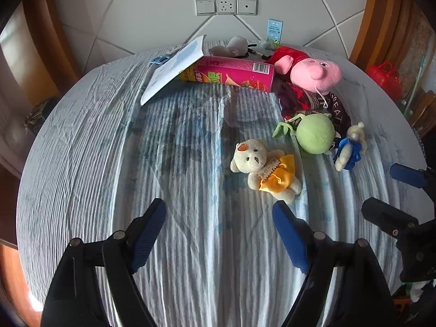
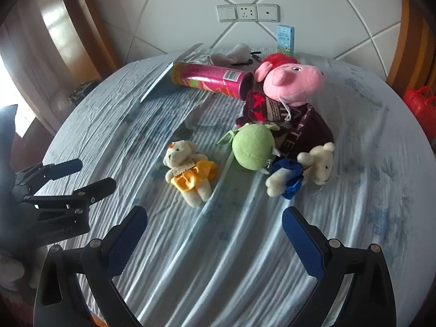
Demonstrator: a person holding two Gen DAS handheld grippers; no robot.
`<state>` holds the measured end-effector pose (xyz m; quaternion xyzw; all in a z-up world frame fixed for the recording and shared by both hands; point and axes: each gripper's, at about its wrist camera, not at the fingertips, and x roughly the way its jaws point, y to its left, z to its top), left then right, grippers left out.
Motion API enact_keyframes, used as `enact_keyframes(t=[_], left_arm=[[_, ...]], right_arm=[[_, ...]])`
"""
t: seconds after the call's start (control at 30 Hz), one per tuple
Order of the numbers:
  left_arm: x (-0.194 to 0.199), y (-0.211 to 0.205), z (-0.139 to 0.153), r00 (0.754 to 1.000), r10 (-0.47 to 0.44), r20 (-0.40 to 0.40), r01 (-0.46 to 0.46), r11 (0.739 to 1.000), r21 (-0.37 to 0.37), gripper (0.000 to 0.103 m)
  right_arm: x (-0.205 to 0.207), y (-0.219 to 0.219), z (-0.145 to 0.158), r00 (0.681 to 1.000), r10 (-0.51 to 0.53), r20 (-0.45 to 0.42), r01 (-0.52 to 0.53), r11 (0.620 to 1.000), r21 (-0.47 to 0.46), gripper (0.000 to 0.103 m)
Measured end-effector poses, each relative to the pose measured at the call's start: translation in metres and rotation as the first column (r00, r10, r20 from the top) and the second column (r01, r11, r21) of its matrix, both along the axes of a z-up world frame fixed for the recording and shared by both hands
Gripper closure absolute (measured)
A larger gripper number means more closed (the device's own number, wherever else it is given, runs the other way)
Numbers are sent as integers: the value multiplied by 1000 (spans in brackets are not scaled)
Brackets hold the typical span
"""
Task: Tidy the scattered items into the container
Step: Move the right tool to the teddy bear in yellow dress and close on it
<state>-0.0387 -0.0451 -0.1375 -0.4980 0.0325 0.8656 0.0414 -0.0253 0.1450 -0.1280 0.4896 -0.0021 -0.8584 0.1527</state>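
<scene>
Jaws of both grippers gape empty above the bedsheet (image 1: 190, 245), teddy (image 2: 189, 173) and green plush (image 2: 252, 147) just ahead.

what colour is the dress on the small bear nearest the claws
Orange-yellow dress with a lace collar, on the bear; clearest in the right wrist view.

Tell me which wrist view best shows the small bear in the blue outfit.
The right wrist view: the bear in blue lies well inside the picture, its face, limbs and blue cloth clear beside the green plush. In the left wrist view the same bear sits smaller near the right side, face turned away.
</scene>
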Motion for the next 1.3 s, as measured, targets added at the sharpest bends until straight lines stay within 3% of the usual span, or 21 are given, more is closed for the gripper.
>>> enact_keyframes(t=[0.13, 0.57, 0.6, 0.63, 0.7, 0.93, 1.07, 1.13, 1.3], left_arm=[[-24, -7, -13, 997, -72, 18, 72, 997, -8, 23], [-75, -3, -53, 970, -233, 71, 231, 972, 37, 23], [-78, -3, -55, 968, -242, 74, 239, 970, 41, 23], [-81, -2, -57, 965, -250, 77, 247, 968, 45, 23], [-87, -1, -62, 960, -267, 82, 263, 963, 52, 23], [-100, 3, -72, 943, -321, 93, 314, 946, 80, 23], [-103, 5, -68, 936, -344, 76, 332, 933, 138, 23], [-109, 8, -73, 931, -353, 90, 338, 930, 142, 23], [-125, 11, -87, 917, -374, 136, 336, 911, 238, 23]], right_arm=[[-8, -11, -14, 999, -38, 34, 39, 999, -17, 26], [-35, -32, -52, 994, -76, 84, 81, 995, -50, 30], [-38, -34, -54, 994, -71, 86, 75, 996, -42, 33], [-39, -35, -57, 994, -64, 91, 68, 997, -41, 45], [-44, -38, -64, 992, -53, 113, 57, 998, -31, 60], [-54, -46, -82, 989, -26, 144, 26, 1000, -2, 59], [-58, -48, -88, 990, -9, 143, 8, 1000, 6, 55], [-62, -48, -91, 988, 1, 152, 0, 1000, -2, 55], [-64, -47, -93, 989, 5, 150, -3, 1000, -13, 55]])
